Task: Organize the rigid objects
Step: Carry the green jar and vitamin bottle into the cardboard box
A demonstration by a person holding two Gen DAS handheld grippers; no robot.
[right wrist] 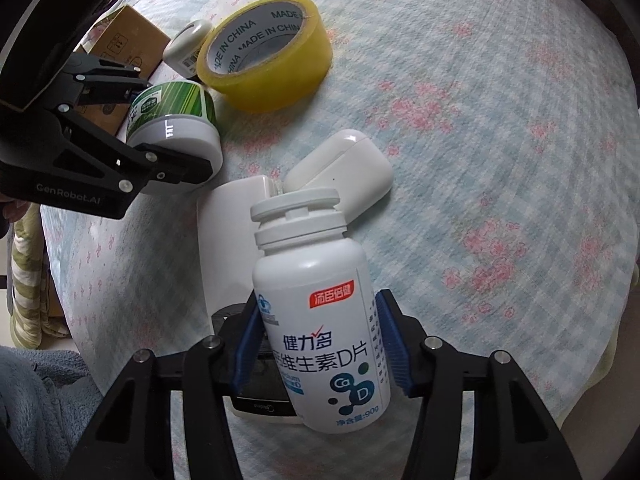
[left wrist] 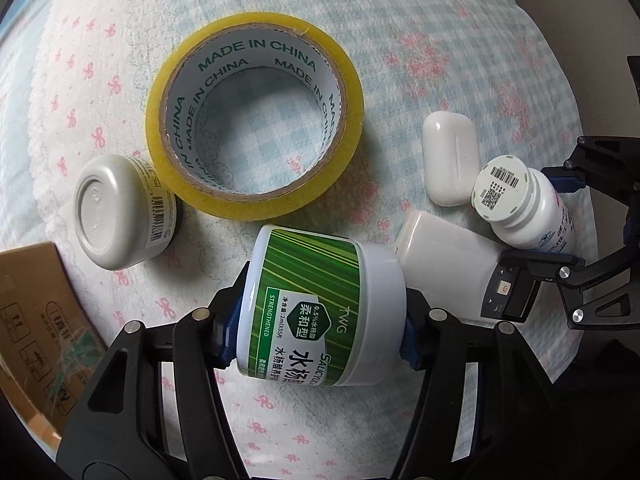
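The green-striped jar [left wrist: 316, 312] with a white lid lay on its side, grasped across its body by the blue pads of the left hand-held gripper [left wrist: 316, 320], which was clenched on it just above the quilted bedspread [left wrist: 400, 20], near the middle of the group of things. The white vitamin bottle [right wrist: 320, 320] stood tilted in the right hand-held gripper [right wrist: 320, 344], whose blue pads pressed on both of its sides; its cap pointed away from the camera. Under the bottle, touching it, lay a flat white remote control [right wrist: 228, 248] with a dark display end. Just beyond the bottle's cap a white earbud case [right wrist: 344, 168] rested on the bedspread, close against the remote. Farther off sat a roll of yellow tape [left wrist: 256, 116], lying flat, printed inside with "MADE IN CHINA". To the left of the roll, touching it, a small grey-white tin [left wrist: 120, 212] lay tipped with its base facing the left wrist camera. At the far left edge a cardboard box [left wrist: 36, 320] stood beside the bedspread
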